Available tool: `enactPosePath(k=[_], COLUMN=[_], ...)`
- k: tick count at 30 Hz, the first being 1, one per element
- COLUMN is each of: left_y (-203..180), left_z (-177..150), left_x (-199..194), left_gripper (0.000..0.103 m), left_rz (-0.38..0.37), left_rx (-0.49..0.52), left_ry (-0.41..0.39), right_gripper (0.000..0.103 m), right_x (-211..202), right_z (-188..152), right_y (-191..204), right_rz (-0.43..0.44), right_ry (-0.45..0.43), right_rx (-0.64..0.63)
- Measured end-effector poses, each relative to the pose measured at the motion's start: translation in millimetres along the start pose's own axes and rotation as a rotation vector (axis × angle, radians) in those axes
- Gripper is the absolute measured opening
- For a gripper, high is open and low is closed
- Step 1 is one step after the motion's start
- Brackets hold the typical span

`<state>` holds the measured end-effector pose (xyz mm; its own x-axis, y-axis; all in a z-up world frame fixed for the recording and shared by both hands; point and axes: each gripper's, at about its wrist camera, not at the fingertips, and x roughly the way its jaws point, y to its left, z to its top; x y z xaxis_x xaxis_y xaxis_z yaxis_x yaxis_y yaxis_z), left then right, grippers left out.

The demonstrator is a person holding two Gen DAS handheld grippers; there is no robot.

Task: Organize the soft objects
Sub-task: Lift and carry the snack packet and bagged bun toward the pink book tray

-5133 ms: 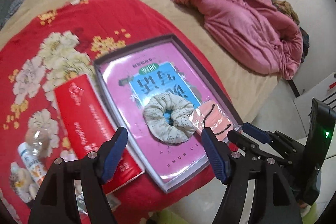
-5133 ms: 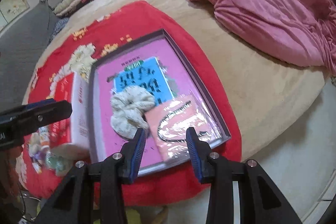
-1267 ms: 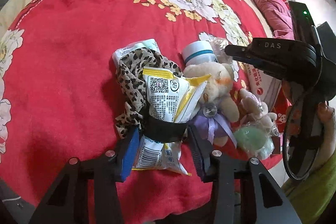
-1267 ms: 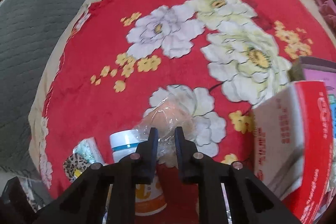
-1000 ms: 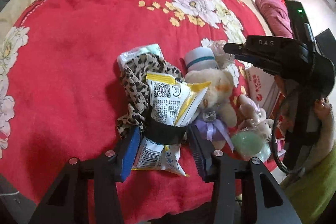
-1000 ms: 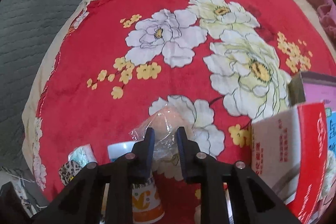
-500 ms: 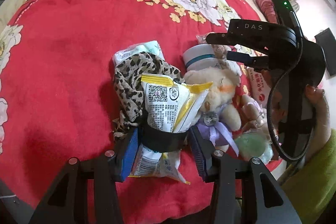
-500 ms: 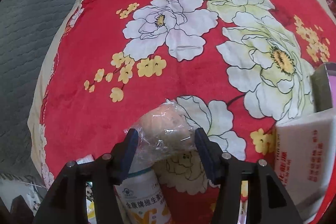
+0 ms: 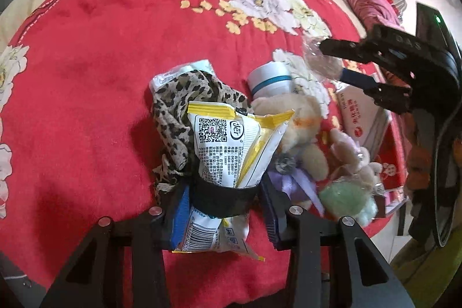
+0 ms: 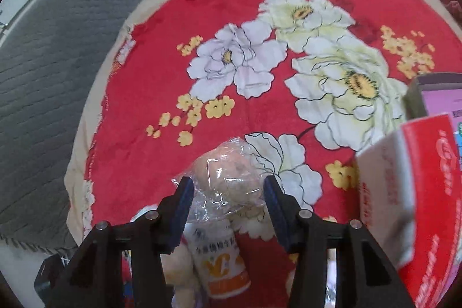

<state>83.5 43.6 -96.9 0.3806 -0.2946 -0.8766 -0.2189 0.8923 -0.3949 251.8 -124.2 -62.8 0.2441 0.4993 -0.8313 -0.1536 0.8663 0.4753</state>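
My left gripper (image 9: 222, 204) is shut on a yellow-and-white snack packet (image 9: 231, 146) with a black band (image 9: 222, 198) round it, held above the red flowered blanket (image 9: 86, 62). Under and beside it lie a leopard-print cloth (image 9: 179, 106), a beige teddy bear (image 9: 300, 134), a small plush with a green ball (image 9: 346, 192) and a white bottle (image 9: 271, 77). My right gripper (image 10: 226, 192) is open around a clear-wrapped beige soft object (image 10: 228, 175), which also shows in the left wrist view (image 9: 320, 59). The bottle (image 10: 219, 259) lies just below it.
A red-and-white box (image 10: 410, 192) stands at the right, with a pink tray (image 10: 439, 97) behind it. A grey quilted mat (image 10: 52, 62) lies beyond the blanket's left edge. The right gripper's body (image 9: 404, 71) reaches in over the pile.
My right gripper has opened from a narrow gap to a wide one around the wrapped object. My left gripper has kept its hold on the snack packet and barely moved.
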Motion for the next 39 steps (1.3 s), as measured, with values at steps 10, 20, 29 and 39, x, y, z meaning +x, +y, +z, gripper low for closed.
enactPosePath(k=[10, 20, 29, 39], left_y=[3, -13, -66, -139], left_z=[2, 6, 7, 6], left_x=[-49, -81, -97, -94], left_gripper=[0.045, 0.045, 0.045, 0.045], left_rz=[-0.058, -0.051, -0.082, -0.128], left_rx=[-0.008, 0.033, 0.139, 0.277], left_ry=[-0.066, -0.111, -0.143, -0.125], right_gripper=[0.050, 0.050, 0.050, 0.050], right_x=[-55, -102, -160, -214], right_z=[-17, -34, -47, -70], right_y=[5, 9, 1, -40], right_rz=[0.033, 0.064, 0.030, -0.021], right_ry=[-0.079, -0.153, -0.250, -0.346], right_rx=[-0.018, -0.023, -0.033, 0.036])
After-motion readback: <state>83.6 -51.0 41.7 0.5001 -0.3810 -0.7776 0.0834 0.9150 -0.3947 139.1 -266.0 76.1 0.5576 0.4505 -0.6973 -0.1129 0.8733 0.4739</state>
